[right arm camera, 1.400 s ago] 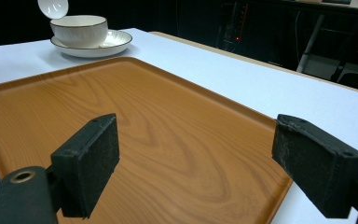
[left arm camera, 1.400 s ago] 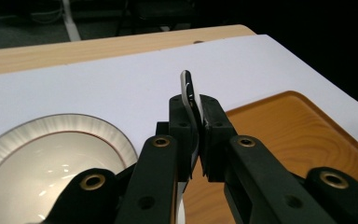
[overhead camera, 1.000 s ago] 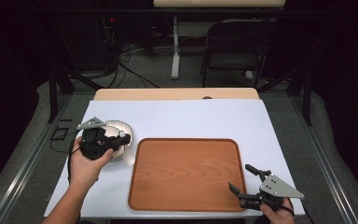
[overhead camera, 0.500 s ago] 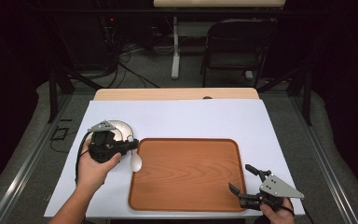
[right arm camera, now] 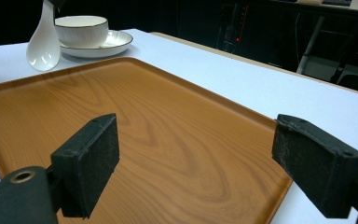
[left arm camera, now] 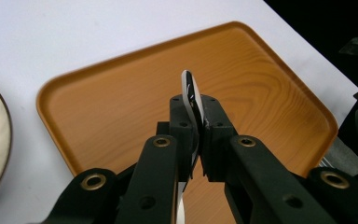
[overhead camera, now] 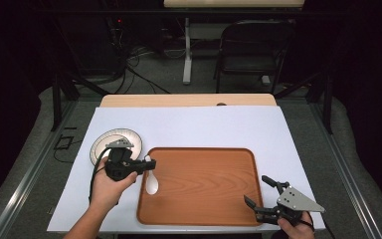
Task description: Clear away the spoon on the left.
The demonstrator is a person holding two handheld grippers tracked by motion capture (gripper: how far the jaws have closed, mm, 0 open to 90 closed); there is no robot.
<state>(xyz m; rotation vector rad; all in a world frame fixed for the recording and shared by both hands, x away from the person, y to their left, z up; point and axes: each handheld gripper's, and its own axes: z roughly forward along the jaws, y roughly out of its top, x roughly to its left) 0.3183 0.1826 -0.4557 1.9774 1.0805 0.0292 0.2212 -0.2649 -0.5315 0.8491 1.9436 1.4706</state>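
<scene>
Spoon (overhead camera: 151, 183) clamped in left tongs (left arm camera: 195, 122) over bare tray (overhead camera: 204, 199); right tongs (overhead camera: 264, 194) spread wide

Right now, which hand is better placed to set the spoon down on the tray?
Left. The left gripper is already shut on the spoon, whose bowl hangs over the tray's left edge. The right gripper sits open at the tray's near right corner, far from the spoon.
</scene>
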